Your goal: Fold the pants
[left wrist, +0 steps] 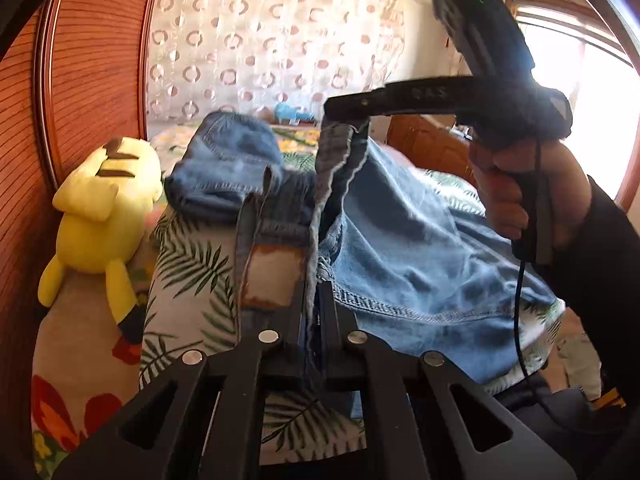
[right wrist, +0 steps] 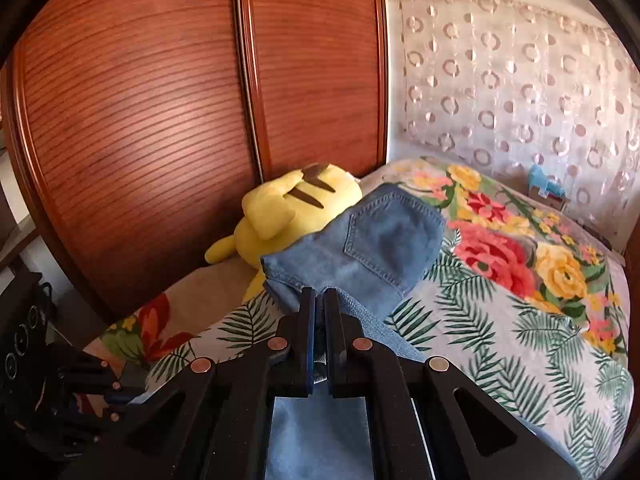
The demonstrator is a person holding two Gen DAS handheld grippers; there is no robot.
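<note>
I have the left gripper (left wrist: 314,300) clamped on the jeans (left wrist: 420,240) waistband and the right gripper (right wrist: 318,308) pinching denim, above the floral bed (right wrist: 500,320).

A home bedroom: floral bedspread (right wrist: 520,280), wooden wardrobe (right wrist: 160,120), yellow plush toy (right wrist: 288,208).

Two hand-held grippers: the left gripper (left wrist: 313,292) and the right gripper (right wrist: 319,300). One pair of blue denim pants (right wrist: 384,240), reaching ahead from both grippers. One yellow plush toy (right wrist: 296,204), ahead and left of them. One floral bedspread (right wrist: 500,280) beneath. Two wooden wardrobe doors (right wrist: 140,120) behind the toy. One patterned curtain (right wrist: 520,80), far right.
</note>
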